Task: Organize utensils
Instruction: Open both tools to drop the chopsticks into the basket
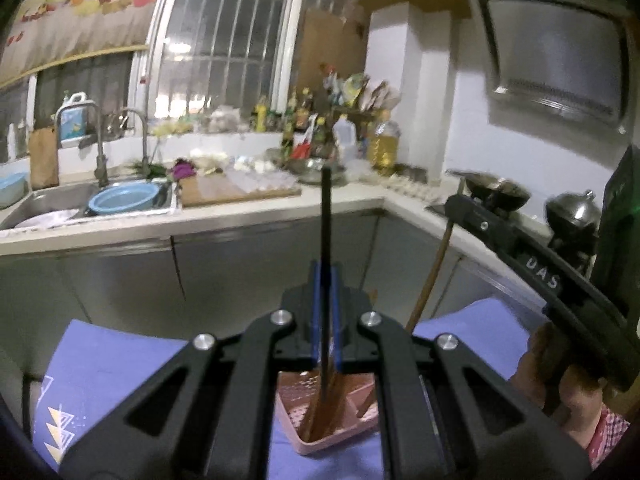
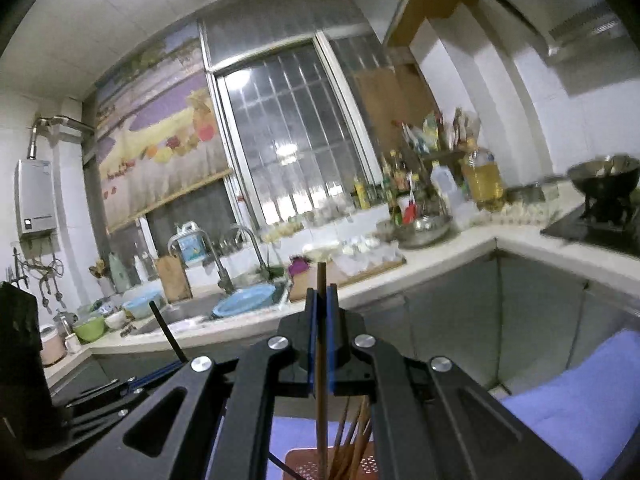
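While both grippers are hanging above the lilac cloth, I am reading my views from left to right. At far left the sink is holding a blue basin, with a wooden board lying on the counter beside it. My left gripper is pinching a black chopstick, its blue pads pressed together on the shaft, which is standing nearly upright. Below it the pink tray is sitting on the cloth with several brown chopsticks leaning inside. Further right, my right gripper is clamping a brown chopstick the same way, jaws closed on it, above the same tray. At far right a dark wok is sitting on the stove.
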The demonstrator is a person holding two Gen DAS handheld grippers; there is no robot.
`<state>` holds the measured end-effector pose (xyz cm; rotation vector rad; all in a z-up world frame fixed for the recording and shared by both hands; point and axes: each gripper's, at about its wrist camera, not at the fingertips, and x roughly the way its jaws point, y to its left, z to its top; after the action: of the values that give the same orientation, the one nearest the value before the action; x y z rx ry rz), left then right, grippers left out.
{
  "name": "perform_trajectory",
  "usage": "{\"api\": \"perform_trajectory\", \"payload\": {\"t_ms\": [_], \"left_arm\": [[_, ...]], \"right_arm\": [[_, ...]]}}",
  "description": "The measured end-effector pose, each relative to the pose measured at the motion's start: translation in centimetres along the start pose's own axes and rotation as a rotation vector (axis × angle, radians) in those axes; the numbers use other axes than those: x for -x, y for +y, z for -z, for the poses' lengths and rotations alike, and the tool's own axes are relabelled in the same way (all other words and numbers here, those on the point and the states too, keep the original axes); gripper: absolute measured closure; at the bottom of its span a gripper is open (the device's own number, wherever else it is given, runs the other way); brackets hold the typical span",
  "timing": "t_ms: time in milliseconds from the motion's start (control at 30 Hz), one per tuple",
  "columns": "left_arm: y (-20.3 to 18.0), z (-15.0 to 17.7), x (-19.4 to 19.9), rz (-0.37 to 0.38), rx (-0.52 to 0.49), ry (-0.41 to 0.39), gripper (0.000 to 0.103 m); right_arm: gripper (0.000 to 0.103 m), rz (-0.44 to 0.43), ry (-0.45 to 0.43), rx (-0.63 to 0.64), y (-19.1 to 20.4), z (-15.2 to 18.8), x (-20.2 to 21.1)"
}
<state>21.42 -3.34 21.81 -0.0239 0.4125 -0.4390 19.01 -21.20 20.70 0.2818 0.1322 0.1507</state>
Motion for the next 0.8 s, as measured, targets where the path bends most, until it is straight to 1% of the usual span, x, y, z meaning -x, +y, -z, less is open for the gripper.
{"api": "perform_trajectory", "payload": {"t_ms": [67,100,167,200,233,267,300,333,400,433,467,500,533,567,600,667,700,733,800], "left_arm": [[0.2,1.3,-2.5,0.001,0.005,0.054,0.099],[0.2,2.0,-3.2,-0.002,0.007,0.076,0.099],[0.0,4.1,-5.9,-0.006,-0.006,0.169,0.097],[-0.1,5.4,-7.3,-0.015,-0.017,0.241,0.09],[0.0,6.4,-8.2,-0.041,-0.02,0.286,0.087],[0.2,6.9,-8.5,-0.041,-0.015,0.302,0.086],[0.8,7.3,-8.2,-0.04,0.012,0.301,0.086],[1.4,7.2,-7.7,-0.047,0.04,0.287,0.084],[2.4,6.9,-6.0,-0.056,0.081,0.246,0.078],[2.8,6.7,-4.7,-0.069,0.096,0.217,0.078],[3.1,6.6,-3.4,-0.076,0.111,0.188,0.078],[3.3,6.5,-1.7,-0.069,0.129,0.153,0.078],[3.1,6.8,-0.2,-0.06,0.141,0.128,0.078],[2.9,7.7,1.5,-0.047,0.147,0.097,0.078],[2.4,8.6,2.7,-0.038,0.144,0.085,0.078],[1.2,10.8,4.3,-0.023,0.135,0.084,0.078],[0.3,12.6,5.1,-0.006,0.133,0.096,0.078],[-0.2,13.5,5.5,0.001,0.13,0.103,0.078],[-1.6,16.0,6.1,-0.007,0.117,0.129,0.078]], "right_arm": [[0.098,0.015,0.045,-0.007,-0.6,2.0,-1.8],[0.098,0.019,0.076,-0.005,-0.9,3.5,-2.8],[0.098,0.006,0.209,0.014,-1.2,6.7,-5.1],[0.097,0.015,0.273,0.018,-1.2,7.6,-5.8],[0.097,0.026,0.316,0.004,-1.6,8.5,-6.1],[0.096,0.03,0.34,-0.022,-2.0,8.9,-6.3],[0.095,0.044,0.352,-0.048,-2.3,9.2,-5.9],[0.093,0.051,0.347,-0.059,-2.4,9.0,-5.1],[0.086,0.05,0.324,-0.05,-2.1,8.4,-3.2],[0.079,0.044,0.306,-0.045,-1.9,8.2,-1.8],[0.066,0.035,0.28,-0.046,-1.8,8.2,-0.2],[0.057,0.033,0.246,-0.05,-1.6,8.6,2.1],[0.04,0.04,0.237,-0.047,-1.5,9.0,3.7],[0.032,0.049,0.237,-0.047,-1.4,9.8,5.3],[0.03,0.056,0.244,-0.054,-1.3,11.0,7.2],[0.03,0.061,0.3,-0.05,-1.3,13.0,9.6],[0.03,0.063,0.336,-0.05,-1.3,14.3,11.3],[0.03,0.076,0.354,-0.053,-1.2,15.5,12.7],[0.03,0.105,0.388,-0.06,-1.3,18.0,16.3]]}}
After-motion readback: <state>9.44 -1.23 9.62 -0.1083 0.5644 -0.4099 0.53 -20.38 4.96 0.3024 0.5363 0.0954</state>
